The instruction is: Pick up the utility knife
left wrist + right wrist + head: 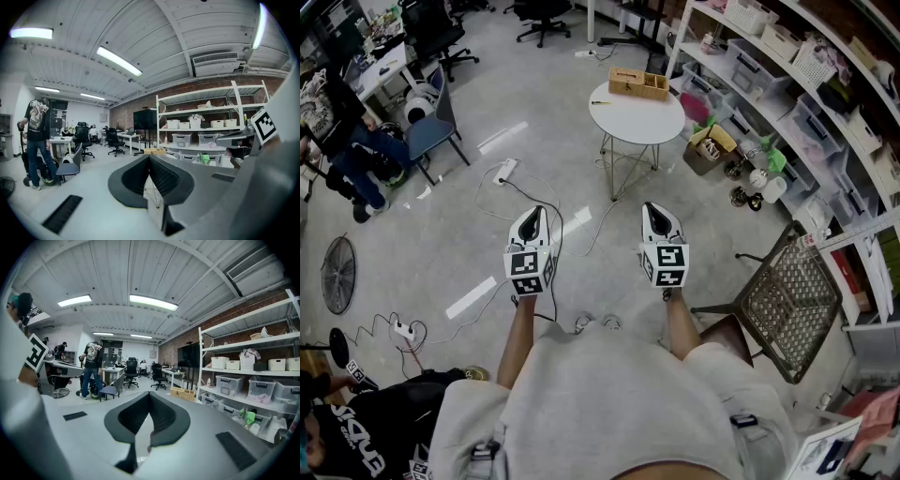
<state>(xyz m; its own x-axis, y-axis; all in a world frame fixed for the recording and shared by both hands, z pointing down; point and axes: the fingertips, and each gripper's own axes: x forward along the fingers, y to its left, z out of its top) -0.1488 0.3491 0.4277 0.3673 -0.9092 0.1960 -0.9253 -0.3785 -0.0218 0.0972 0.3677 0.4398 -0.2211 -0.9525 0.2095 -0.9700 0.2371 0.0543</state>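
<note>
A round white table (637, 117) stands a few steps ahead of me on the floor. A small thin yellowish object (600, 102) lies near its left edge; it is too small to confirm as the utility knife. A wooden box (638, 83) sits at the table's far side and also shows as the wooden box (154, 151) and the wooden box (183, 393). My left gripper (532, 212) and right gripper (653, 208) are held side by side at waist height, well short of the table. The left gripper (149, 158) and the right gripper (150, 393) have their jaws together on nothing.
Shelves with plastic bins (787, 103) run along the right. A metal mesh chair (792, 300) stands close at my right. A power strip with cables (504, 171) lies on the floor ahead left. A blue chair (427, 131), desks and a standing person (36, 140) are further left.
</note>
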